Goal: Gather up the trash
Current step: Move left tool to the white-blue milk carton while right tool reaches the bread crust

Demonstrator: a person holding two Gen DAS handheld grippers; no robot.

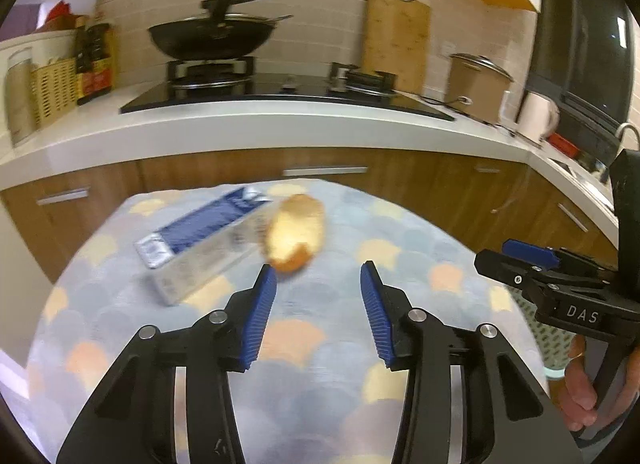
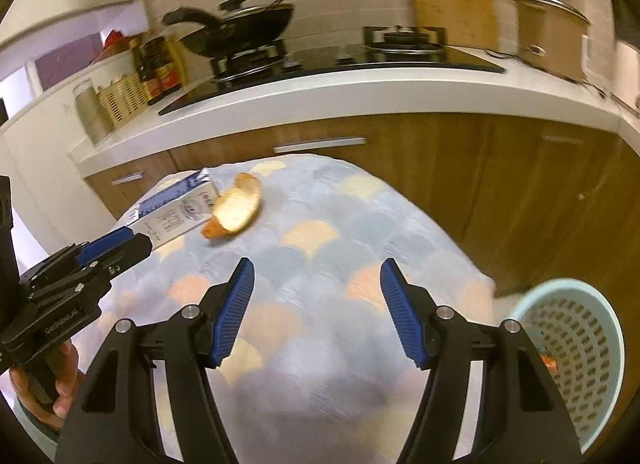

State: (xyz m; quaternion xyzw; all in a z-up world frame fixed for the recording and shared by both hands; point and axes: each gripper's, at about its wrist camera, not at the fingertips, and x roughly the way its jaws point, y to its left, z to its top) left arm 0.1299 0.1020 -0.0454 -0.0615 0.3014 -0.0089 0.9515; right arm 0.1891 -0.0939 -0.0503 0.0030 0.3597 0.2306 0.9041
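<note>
A blue-and-white milk carton point(image 1: 196, 250) lies on its side on the patterned tablecloth point(image 1: 320, 344), with a curled orange peel point(image 1: 295, 238) touching its right end. Both show in the right wrist view too, carton point(image 2: 172, 212) and peel point(image 2: 236, 208). My left gripper point(image 1: 318, 280) is open and empty, just short of the peel. My right gripper point(image 2: 316, 276) is open and empty over the cloth, well short of the peel. It shows at the right in the left wrist view point(image 1: 528, 260). A pale blue perforated basket point(image 2: 580, 352) stands beside the table at the right, something orange inside.
A kitchen counter point(image 1: 280, 120) with wooden cabinets runs behind the table. On it are a hob with a black wok point(image 1: 212, 38), a cutting board point(image 1: 396, 36), a brown pot point(image 1: 476, 84), bottles and a wicker basket point(image 1: 54, 90).
</note>
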